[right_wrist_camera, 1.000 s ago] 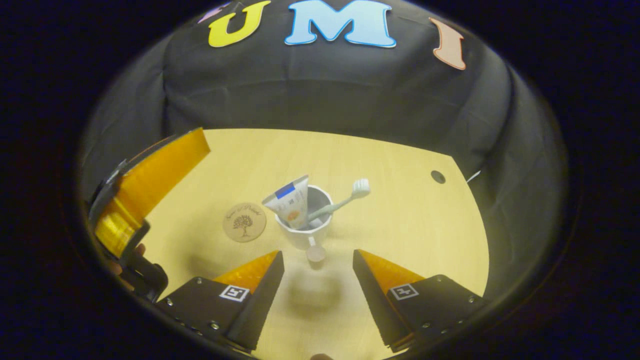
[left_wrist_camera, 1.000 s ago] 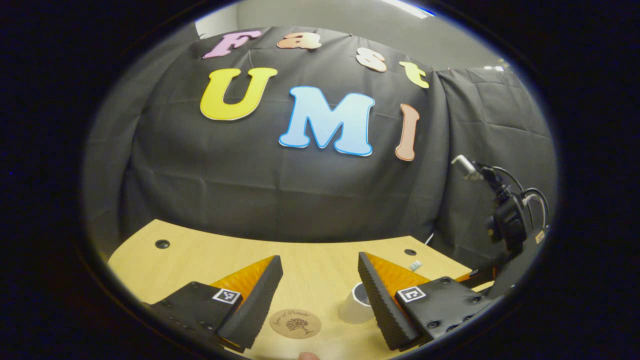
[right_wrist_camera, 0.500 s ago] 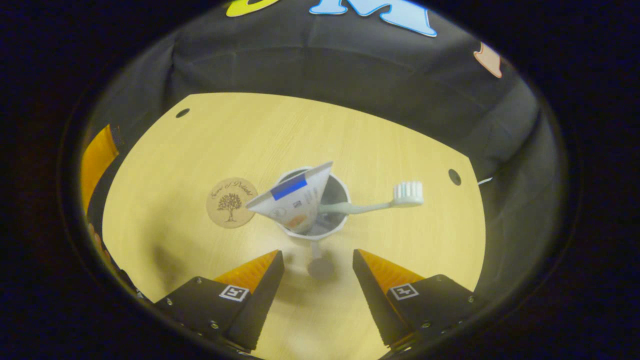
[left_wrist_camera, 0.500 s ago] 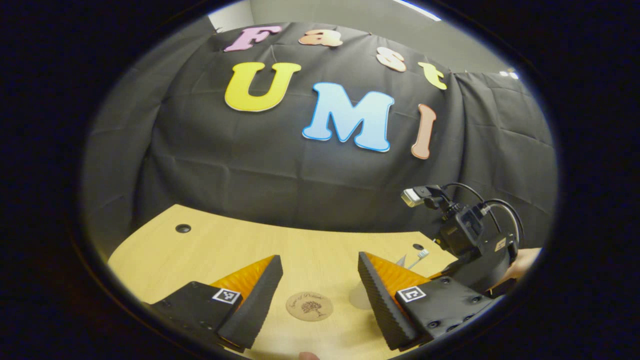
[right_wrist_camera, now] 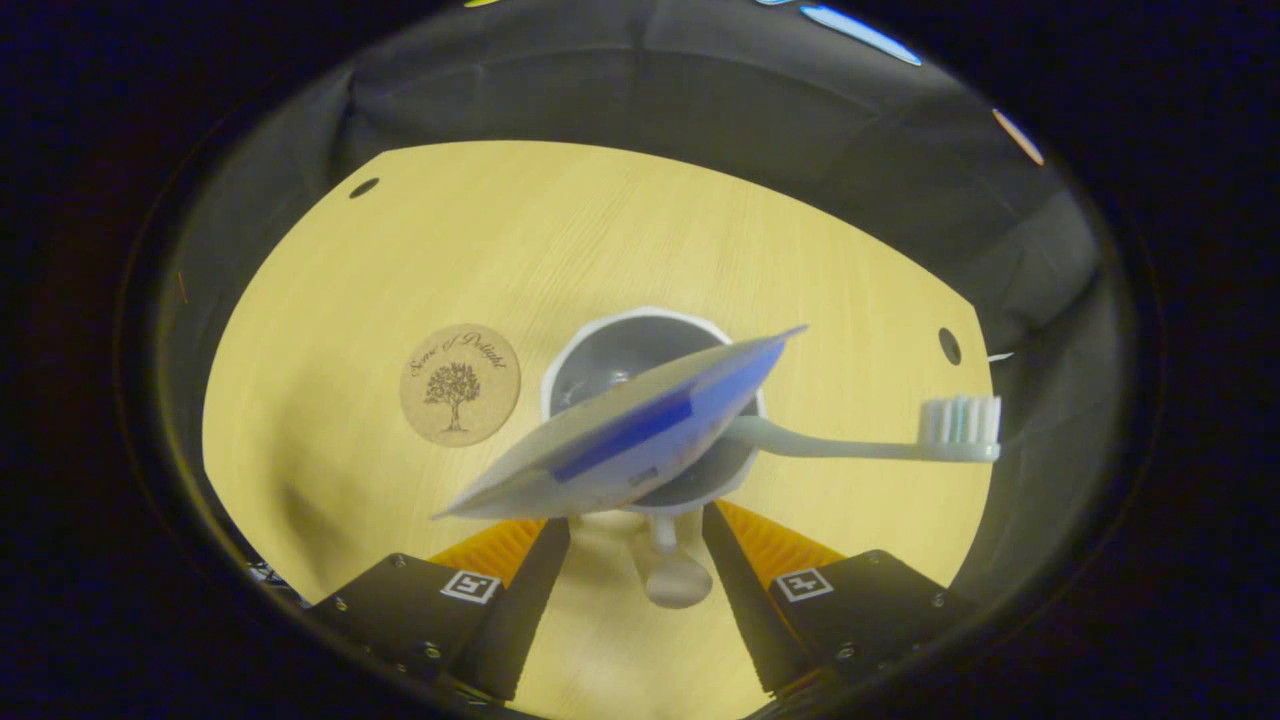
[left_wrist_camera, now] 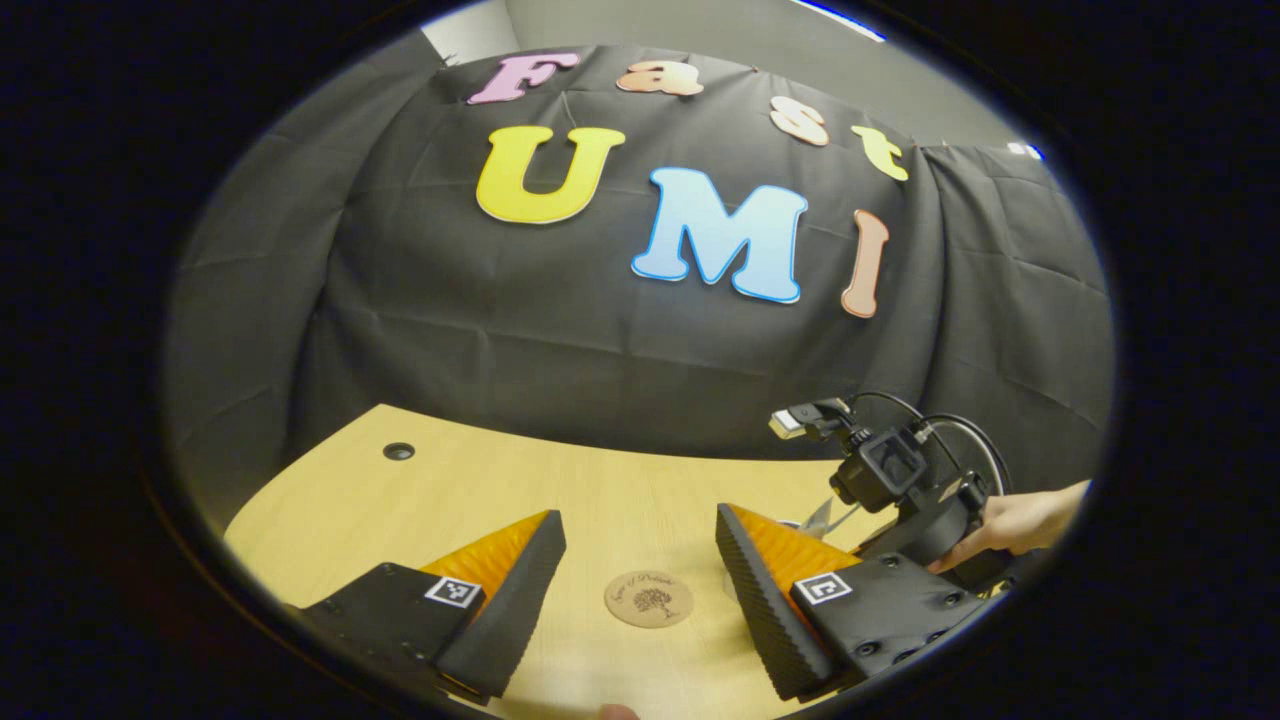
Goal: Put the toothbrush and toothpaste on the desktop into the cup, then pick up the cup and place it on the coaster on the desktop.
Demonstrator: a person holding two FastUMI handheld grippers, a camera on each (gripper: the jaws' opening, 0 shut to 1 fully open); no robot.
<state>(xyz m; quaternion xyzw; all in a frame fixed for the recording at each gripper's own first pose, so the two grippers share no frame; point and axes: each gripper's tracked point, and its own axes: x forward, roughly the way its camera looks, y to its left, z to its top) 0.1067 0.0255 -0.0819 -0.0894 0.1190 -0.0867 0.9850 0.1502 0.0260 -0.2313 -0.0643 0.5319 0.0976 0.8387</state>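
In the right gripper view a white cup (right_wrist_camera: 590, 345) stands on the wooden table (right_wrist_camera: 400, 230). A toothpaste tube (right_wrist_camera: 620, 440) leans out of it toward me. A pale green toothbrush (right_wrist_camera: 850, 445) sticks out to the right, bristles up. The round cork coaster (right_wrist_camera: 460, 384) lies just left of the cup, apart from it. My right gripper (right_wrist_camera: 635, 545) is open, right behind the cup, with the cup's handle (right_wrist_camera: 672, 575) between its fingers. My left gripper (left_wrist_camera: 640, 545) hangs open above the coaster (left_wrist_camera: 650, 598), holding nothing. The right gripper (left_wrist_camera: 900, 490) and a hand (left_wrist_camera: 1020, 520) show at its right.
Black cloth walls the table's far side. Cable holes sit near the table's corners (right_wrist_camera: 364, 187) (right_wrist_camera: 948, 345) (left_wrist_camera: 398, 451). Bare wood lies left of the coaster and beyond the cup.
My right gripper has come down and forward onto the cup, so the cup's handle now lies between its fingers. The left gripper has drifted, with the coaster sliding rightward in its view.
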